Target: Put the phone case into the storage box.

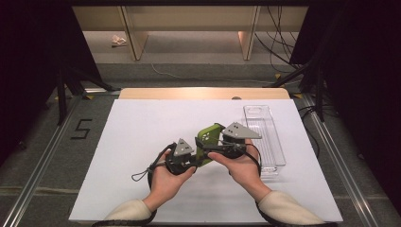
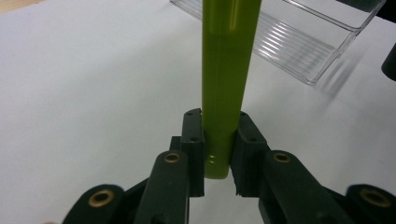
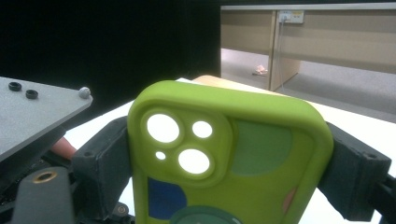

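Left gripper point(image 2: 217, 154) pinching the thin edge of a lime-green soft phone case with camera cut-outs point(image 2: 229, 70). Right gripper point(image 3: 231, 158) clamped wide across the case's flat sides. Case held upright above the white table sheet point(image 1: 142, 127), just left of a clear ribbed plastic tray point(image 1: 267, 137).

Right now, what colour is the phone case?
Lime green phone case with blue and dark green patches, best in the right gripper view.
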Tool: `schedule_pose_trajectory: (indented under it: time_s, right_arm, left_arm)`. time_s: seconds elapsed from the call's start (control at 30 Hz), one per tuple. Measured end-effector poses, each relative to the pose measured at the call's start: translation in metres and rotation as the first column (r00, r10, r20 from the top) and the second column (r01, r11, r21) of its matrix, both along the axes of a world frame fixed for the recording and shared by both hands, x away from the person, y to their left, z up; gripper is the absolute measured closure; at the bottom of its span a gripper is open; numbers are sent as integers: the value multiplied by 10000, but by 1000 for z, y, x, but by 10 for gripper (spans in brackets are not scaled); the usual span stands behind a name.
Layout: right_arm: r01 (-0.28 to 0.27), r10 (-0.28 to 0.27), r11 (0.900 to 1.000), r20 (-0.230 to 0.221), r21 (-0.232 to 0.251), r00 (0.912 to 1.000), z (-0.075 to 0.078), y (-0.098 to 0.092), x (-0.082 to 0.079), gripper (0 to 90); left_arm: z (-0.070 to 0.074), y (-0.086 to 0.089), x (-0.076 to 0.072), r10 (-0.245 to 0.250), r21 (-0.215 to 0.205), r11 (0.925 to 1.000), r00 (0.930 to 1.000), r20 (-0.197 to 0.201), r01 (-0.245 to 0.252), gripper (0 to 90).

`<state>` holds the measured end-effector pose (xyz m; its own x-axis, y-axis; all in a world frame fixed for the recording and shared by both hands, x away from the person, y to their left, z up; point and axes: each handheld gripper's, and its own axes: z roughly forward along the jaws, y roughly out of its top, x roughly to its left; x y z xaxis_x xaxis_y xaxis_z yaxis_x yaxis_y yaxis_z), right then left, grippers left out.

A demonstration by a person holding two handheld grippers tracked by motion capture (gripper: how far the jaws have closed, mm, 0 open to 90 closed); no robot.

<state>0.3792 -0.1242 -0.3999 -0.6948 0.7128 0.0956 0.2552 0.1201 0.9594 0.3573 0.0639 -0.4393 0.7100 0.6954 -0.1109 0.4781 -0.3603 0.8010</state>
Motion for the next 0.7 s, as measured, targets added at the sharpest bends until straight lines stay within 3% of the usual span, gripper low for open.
schedule_pose_trajectory:
  time_s: [0.5, 0.7]
  right_arm:
    - [-61, 61, 10000, 117, -69, 9999, 3, -1, -1, 163]
    - [-8, 10, 9999, 231, -105, 9997, 6, -3, 0, 165]
  left_arm:
    - [1, 1, 0, -249, -5, 9997, 9996, 152, 249, 753]
    - [2, 2, -1, -742, 47, 9972, 9969, 262, 741, 626]
